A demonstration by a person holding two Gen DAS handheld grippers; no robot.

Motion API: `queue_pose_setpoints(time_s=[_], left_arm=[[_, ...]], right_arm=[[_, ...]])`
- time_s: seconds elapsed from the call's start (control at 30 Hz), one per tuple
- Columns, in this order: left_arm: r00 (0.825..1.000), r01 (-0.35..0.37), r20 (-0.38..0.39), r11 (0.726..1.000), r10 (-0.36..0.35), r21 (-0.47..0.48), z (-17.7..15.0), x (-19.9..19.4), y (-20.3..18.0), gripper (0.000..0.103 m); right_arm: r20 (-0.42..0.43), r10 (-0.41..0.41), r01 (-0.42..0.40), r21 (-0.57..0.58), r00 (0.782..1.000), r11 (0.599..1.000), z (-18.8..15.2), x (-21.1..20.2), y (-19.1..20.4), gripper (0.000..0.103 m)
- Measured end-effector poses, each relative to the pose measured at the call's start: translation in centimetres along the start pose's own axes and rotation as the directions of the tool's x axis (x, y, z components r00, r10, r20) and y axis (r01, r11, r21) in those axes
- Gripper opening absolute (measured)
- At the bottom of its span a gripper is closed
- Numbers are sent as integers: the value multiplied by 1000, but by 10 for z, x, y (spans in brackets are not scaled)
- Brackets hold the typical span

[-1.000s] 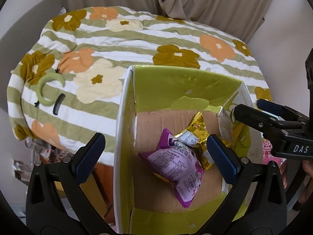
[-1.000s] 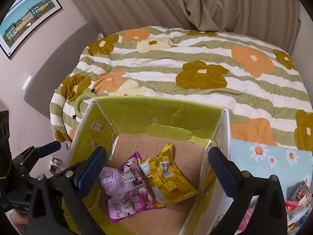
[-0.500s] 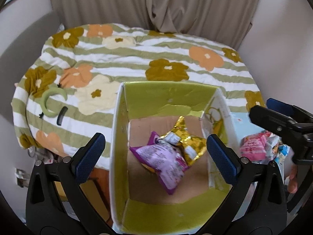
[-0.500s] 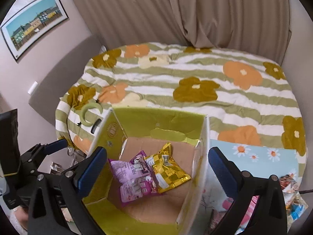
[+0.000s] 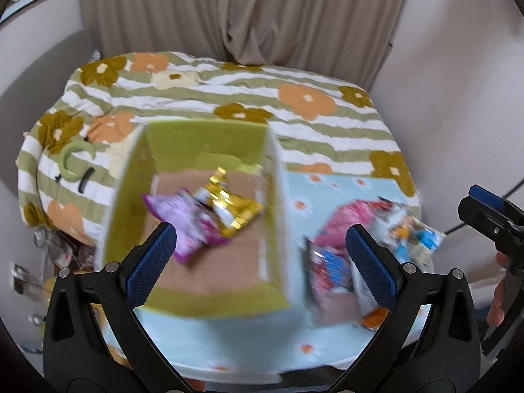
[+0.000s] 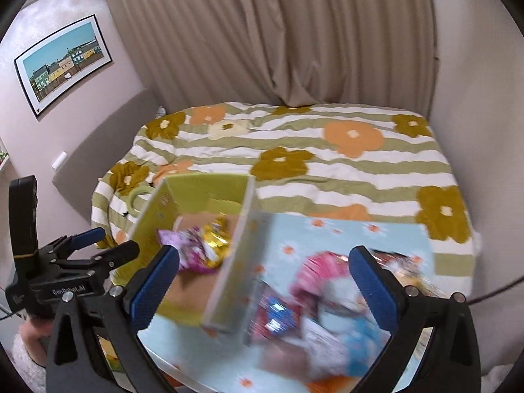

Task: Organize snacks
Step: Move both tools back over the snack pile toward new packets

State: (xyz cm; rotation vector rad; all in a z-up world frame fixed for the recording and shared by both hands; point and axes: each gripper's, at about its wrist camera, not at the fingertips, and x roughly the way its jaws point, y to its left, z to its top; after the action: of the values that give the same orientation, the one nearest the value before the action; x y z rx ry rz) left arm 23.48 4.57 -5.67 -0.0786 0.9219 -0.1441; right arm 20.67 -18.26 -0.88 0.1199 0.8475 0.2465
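A green cardboard box [image 5: 131, 203] [image 6: 154, 216] stands on a light-blue flowered table [image 5: 249, 337] [image 6: 344, 232]. A purple snack bag [image 5: 193, 226] [image 6: 188, 245] and a gold one [image 5: 232, 209] [image 6: 216, 242] lie inside it. A pile of pink, blue and white snack packets [image 5: 330, 262] [image 6: 311, 308] lies on the table right of the box. My left gripper [image 5: 262, 252] is open and empty above the box's near right corner. My right gripper [image 6: 265, 281] is open and empty above the box's right wall and the pile. The frames are blurred.
A bed with a green-striped flowered quilt [image 5: 229, 98] [image 6: 327, 163] lies behind the table. A green ring [image 5: 73, 160] rests on its left edge. Curtains [image 6: 278, 32] hang at the back. A framed picture [image 6: 62, 62] hangs on the left wall.
Both grippers have pulled back and up from the box and swung to the right. The table and the snack pile have come into view. Both stay open and empty.
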Motion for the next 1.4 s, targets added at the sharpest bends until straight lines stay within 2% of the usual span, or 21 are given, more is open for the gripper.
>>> queue_pose_setpoints(time_s=[0.2, 0.37, 0.53, 0.63, 0.73, 0.87, 1.0, 1.07, 1.1, 1.23, 1.4], left_arm=[[999, 28, -26, 999, -28, 25, -51, 1, -73, 102], [997, 55, -62, 996, -51, 73, -86, 13, -122, 102], [994, 42, -105, 976, -19, 215, -109, 33, -157, 102], [993, 39, -119, 946, -1, 321, -117, 48, -175, 102], [992, 47, -127, 889, 12, 456, -124, 67, -191, 102], [991, 37, -121, 766, 54, 642, -132, 95, -215, 102], [990, 74, -136, 663, 42, 745, -134, 118, -230, 102], [991, 70, -123, 597, 48, 799, -136, 128, -238, 102], [991, 69, -120, 576, 51, 815, -137, 132, -241, 102], [984, 135, -176, 526, 28, 840, -141, 148, -247, 102], [977, 180, -214, 496, 14, 850, -146, 167, -249, 102]], right_arm=[[-17, -4, 5, 46, 1000, 999, -47, -36, -58, 103], [-71, 3, 5, 106, 998, 994, -89, -49, -101, 103], [-136, -14, 35, 152, 991, 988, -129, -50, -129, 103], [-166, -12, 45, 198, 986, 979, -150, -46, -141, 103], [-204, -15, 67, 250, 979, 966, -172, -37, -148, 103], [-236, 1, 82, 342, 972, 936, -195, -26, -157, 103], [-268, -9, 116, 387, 963, 915, -211, -15, -155, 103], [-284, -10, 132, 415, 959, 900, -218, -10, -154, 103], [-289, -12, 141, 431, 957, 891, -220, -8, -153, 103], [-315, -46, 188, 439, 948, 878, -226, 0, -150, 103], [-353, -88, 249, 442, 932, 862, -236, 11, -141, 103]])
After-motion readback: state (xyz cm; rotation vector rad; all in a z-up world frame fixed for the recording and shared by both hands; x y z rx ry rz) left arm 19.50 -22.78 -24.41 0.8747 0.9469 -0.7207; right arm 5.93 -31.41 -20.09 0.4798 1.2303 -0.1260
